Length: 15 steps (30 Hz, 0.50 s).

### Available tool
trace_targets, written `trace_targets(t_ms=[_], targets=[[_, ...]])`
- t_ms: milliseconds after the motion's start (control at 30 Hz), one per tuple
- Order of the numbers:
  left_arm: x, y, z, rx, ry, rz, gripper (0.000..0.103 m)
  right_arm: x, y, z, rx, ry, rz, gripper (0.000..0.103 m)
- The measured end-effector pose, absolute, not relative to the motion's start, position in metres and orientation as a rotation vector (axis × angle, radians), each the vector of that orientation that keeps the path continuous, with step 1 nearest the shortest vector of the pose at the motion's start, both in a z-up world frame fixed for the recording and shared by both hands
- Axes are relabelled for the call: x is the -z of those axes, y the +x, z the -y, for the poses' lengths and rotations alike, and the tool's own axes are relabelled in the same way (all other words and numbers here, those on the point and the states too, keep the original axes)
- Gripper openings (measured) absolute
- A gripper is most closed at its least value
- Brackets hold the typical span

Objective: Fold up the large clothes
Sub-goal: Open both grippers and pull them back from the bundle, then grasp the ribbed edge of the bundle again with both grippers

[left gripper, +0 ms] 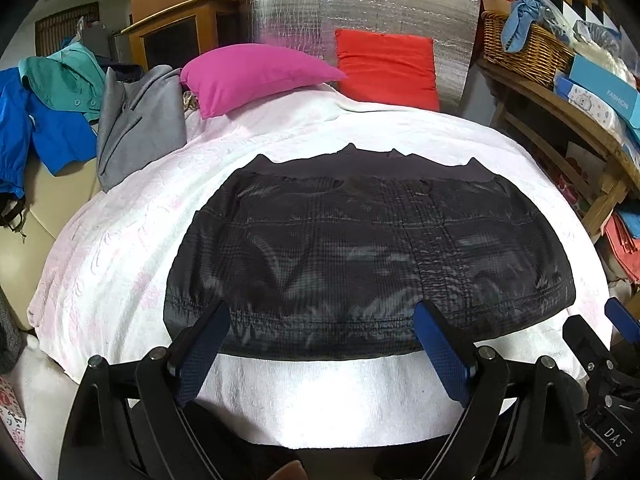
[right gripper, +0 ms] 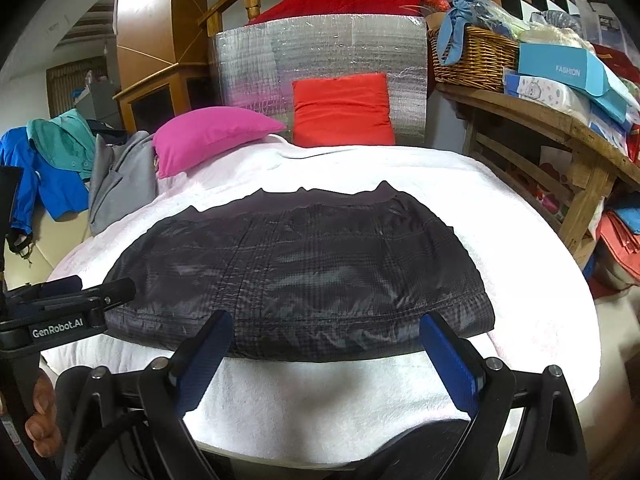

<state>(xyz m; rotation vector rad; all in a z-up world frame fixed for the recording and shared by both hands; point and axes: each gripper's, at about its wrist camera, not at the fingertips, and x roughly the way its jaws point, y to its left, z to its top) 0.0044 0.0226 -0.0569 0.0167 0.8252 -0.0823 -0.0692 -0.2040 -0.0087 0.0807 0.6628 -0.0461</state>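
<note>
Dark plaid clothing [left gripper: 360,248] lies folded into a broad flat rectangle on the white blanket [left gripper: 132,240] that covers the bed, right ahead of both claws. Its near hem sits just beyond the fingertips of the left claw [left gripper: 322,320], whose blue-padded fingers [left gripper: 440,344] are spread wide with nothing between them; the tips hover at the hem and I cannot tell whether they brush the cloth. The right claw [right gripper: 326,330] is spread just as wide, released, its tips at the same near edge of the garment, toward the right-hand corner. The left claw shows in the right wrist view off to that claw's left, by the garment's other near corner.

Beyond the claws, past the far edge of the garment, a pink pillow [left gripper: 256,76] and a red cushion [left gripper: 386,68] rest at the head of the bed against a silver quilted panel [left gripper: 360,4]. Left of the claws, a grey garment [left gripper: 136,120], a teal shirt [left gripper: 60,76] and a blue jacket [left gripper: 44,132] are piled at the bedside. To the right, a wicker basket [left gripper: 524,48] stands on a wooden shelf [left gripper: 568,120].
</note>
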Motion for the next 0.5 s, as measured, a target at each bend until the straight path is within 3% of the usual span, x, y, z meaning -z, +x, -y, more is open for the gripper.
trace_targets(t_ms=[333, 500], targets=[[0.061, 0.009, -0.026, 0.059, 0.025, -0.827, 0.094, 0.012, -0.060, 0.208, 0.028, 0.086, -0.691, 0.096], [0.076, 0.033, -0.081, -0.109, -0.018, -0.836, 0.094, 0.019, -0.046, 0.264, 0.087, 0.263, -0.705, 0.096]])
